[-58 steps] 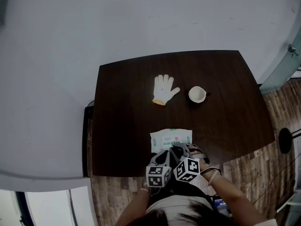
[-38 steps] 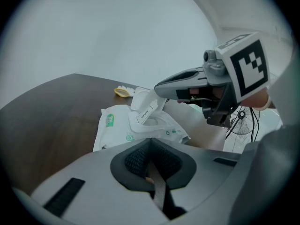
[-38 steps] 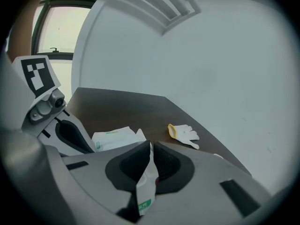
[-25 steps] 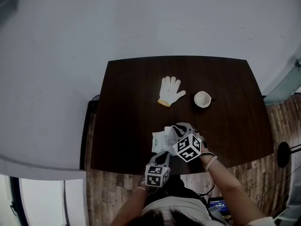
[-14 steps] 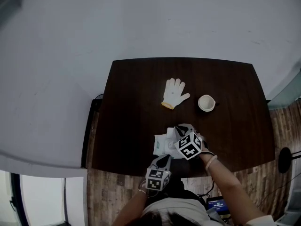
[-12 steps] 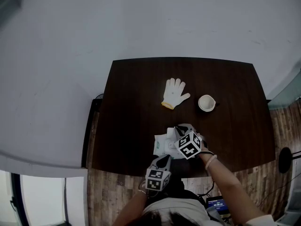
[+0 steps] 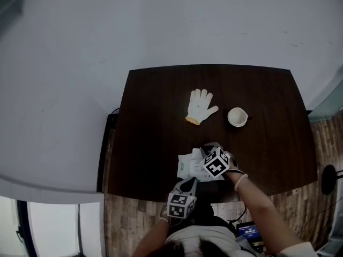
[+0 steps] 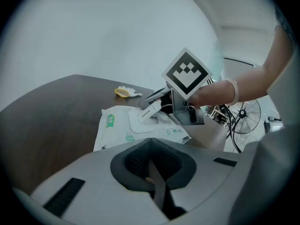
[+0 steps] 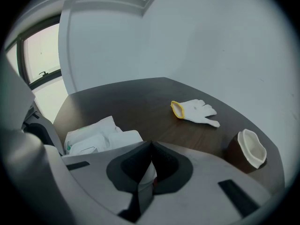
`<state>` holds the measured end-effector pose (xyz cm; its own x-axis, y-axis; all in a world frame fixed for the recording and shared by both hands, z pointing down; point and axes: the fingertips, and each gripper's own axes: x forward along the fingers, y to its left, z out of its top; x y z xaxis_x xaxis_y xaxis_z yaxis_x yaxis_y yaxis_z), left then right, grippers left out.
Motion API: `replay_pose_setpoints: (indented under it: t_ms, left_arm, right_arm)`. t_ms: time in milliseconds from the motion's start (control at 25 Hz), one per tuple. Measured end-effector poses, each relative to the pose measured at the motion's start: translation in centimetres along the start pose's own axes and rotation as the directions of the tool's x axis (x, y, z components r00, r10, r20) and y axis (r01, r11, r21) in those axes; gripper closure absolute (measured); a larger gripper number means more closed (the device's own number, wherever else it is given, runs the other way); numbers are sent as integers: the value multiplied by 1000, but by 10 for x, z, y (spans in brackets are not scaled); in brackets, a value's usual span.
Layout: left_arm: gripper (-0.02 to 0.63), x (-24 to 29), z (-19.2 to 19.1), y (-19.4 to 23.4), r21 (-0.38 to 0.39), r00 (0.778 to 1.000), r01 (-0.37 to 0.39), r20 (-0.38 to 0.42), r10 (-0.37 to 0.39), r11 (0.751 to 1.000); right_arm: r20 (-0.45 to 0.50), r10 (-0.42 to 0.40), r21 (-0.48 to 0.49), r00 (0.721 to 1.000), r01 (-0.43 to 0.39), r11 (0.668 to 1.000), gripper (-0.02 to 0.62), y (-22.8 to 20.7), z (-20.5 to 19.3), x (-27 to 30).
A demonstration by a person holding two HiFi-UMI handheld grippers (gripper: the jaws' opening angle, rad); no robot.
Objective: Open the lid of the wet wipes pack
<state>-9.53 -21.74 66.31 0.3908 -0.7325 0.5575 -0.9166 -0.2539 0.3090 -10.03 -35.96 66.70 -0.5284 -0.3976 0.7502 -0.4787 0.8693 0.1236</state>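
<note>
The white wet wipes pack [image 7: 188, 166] lies near the table's front edge, also visible in the left gripper view [image 8: 123, 126] and the right gripper view [image 9: 92, 136]. My right gripper [image 8: 158, 101] hangs over the pack [image 7: 202, 157], its jaws closing on the lid flap [image 8: 149, 114] marked OPEN, which is raised off the pack. A white piece of the flap [image 9: 148, 171] shows between its jaws [image 9: 149, 165]. My left gripper [image 7: 188, 183] stays just in front of the pack, off the table edge, shut with nothing in it [image 8: 151, 170].
A white glove with a yellow cuff [image 7: 201, 106] and a small white cup [image 7: 237, 116] lie further back on the dark table [image 7: 155, 122]. A wooden floor and a fan stand [image 8: 243, 121] are beyond the table's edge.
The right gripper has sunk onto the pack and taken hold of the lid flap. The left gripper has stayed in front of the pack.
</note>
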Motion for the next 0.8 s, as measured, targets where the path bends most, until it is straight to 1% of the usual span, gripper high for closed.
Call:
replay_pose_setpoints:
  t_ms: [80, 160, 280, 440, 560, 800]
  left_arm:
    - [592, 0, 1, 0, -4, 1000, 3, -2, -3, 1000]
    - [592, -1, 2, 1, -22, 1000, 9, -5, -9, 1000]
    - [592, -1, 1, 1, -52, 1000, 20, -19, -21, 998]
    - [592, -5, 3, -1, -50, 998, 38, -42, -40, 998]
    - [592, -10, 10, -5, -45, 998, 55, -32, -57, 997]
    - [592, -19, 29, -4, -45, 998, 64, -3, -64, 997]
  right_arm:
    - [-15, 12, 3, 1000, -12, 1000, 586, 1, -1, 1]
    - [-13, 17, 26, 1000, -17, 1000, 584, -1, 1, 1]
    - [13, 4, 63, 1000, -5, 998, 584, -4, 5, -4]
    - [55, -25, 89, 998, 20, 996, 584, -7, 13, -14]
    - [91, -45, 123, 995, 33, 992, 584, -10, 20, -24]
    - [150, -92, 175, 984, 65, 982, 584, -12, 30, -48]
